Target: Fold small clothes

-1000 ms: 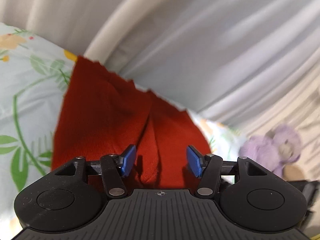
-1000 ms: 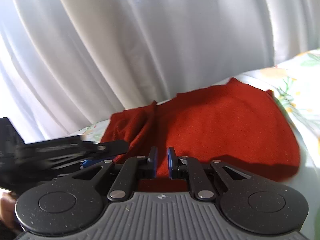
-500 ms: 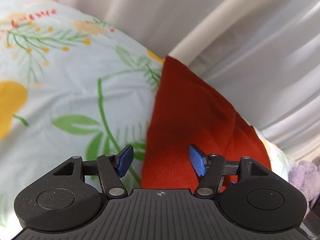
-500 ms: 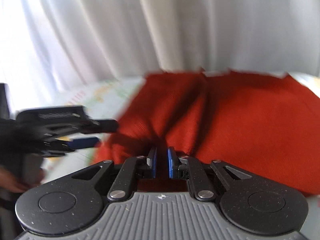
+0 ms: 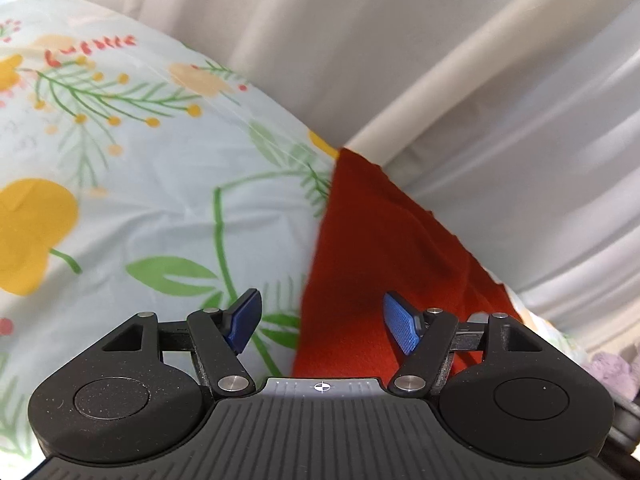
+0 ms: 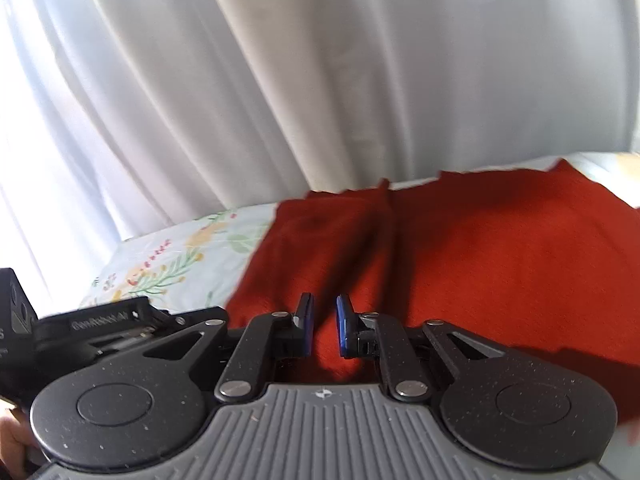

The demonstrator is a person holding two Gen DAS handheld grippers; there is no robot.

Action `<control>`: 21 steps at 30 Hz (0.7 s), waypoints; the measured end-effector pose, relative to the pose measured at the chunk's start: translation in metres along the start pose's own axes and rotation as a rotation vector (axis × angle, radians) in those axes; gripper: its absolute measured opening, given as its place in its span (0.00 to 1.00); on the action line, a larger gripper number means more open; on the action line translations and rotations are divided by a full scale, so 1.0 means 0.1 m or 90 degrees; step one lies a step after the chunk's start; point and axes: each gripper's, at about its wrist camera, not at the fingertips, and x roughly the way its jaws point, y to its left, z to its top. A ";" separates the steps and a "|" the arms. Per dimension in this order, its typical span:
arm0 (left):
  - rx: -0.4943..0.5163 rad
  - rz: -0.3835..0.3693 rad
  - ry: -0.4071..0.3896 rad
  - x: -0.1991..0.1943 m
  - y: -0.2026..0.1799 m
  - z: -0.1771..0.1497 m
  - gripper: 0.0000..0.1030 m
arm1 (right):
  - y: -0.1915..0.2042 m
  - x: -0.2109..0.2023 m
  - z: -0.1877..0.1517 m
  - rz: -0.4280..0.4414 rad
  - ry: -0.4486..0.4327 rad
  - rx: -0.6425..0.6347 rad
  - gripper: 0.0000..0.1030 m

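Moved: your left hand-held gripper [image 5: 320, 326] swung toward the garment's edge, jaws opening, nothing pinched.
Right hand-held gripper [image 6: 323, 326]: jaws opening, narrow gap over cloth.
Left view only: 1 purple plush toy [image 5: 618, 372].
Count: 1 red garment [image 5: 384, 264] on the floral bedsheet [image 5: 140, 200].

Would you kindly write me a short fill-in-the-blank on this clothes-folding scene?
1. The garment on the bed is ____ in colour.
2. The bedsheet is printed with a ____ pattern.
3. Behind the bed hang white ____.
4. The blue pads of the left claw stand wide ____.

Missing: red; floral; curtains; apart
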 end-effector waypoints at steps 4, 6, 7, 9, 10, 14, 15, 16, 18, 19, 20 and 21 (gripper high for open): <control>0.013 0.023 0.012 0.06 0.01 -0.04 0.74 | 0.16 0.20 0.07 -0.002 0.002 -0.054 0.11; 0.012 0.008 0.027 0.09 0.02 -0.08 0.74 | 0.15 0.31 0.04 -0.021 0.020 -0.072 0.12; 0.013 -0.008 0.030 0.09 0.02 -0.10 0.74 | 0.12 0.38 0.00 -0.042 0.038 -0.088 0.11; 0.016 -0.052 0.055 0.13 0.00 -0.12 0.74 | 0.08 0.41 -0.05 -0.047 0.037 -0.117 0.11; 0.007 -0.077 0.066 0.13 0.01 -0.12 0.74 | 0.07 0.40 -0.02 -0.045 0.045 -0.114 0.11; -0.037 -0.130 0.050 0.05 0.07 -0.08 0.79 | -0.16 0.26 0.11 -0.003 0.044 -0.002 0.25; -0.040 -0.134 0.043 0.04 0.09 -0.07 0.79 | -0.28 0.22 0.13 0.007 0.035 0.041 0.30; -0.040 -0.136 0.038 0.03 0.10 -0.07 0.80 | -0.40 0.19 0.15 0.015 0.031 0.085 0.39; -0.028 -0.119 0.037 0.03 0.09 -0.06 0.80 | -0.64 0.21 0.17 0.036 0.039 0.182 0.41; -0.021 -0.102 0.040 0.03 0.07 -0.06 0.80 | -0.74 0.25 0.17 0.056 0.051 0.230 0.41; -0.015 -0.089 0.041 0.04 0.07 -0.07 0.81 | -0.82 0.30 0.17 0.084 0.064 0.275 0.43; -0.011 -0.085 0.042 0.04 0.06 -0.08 0.80 | -0.87 0.36 0.17 0.114 0.074 0.311 0.46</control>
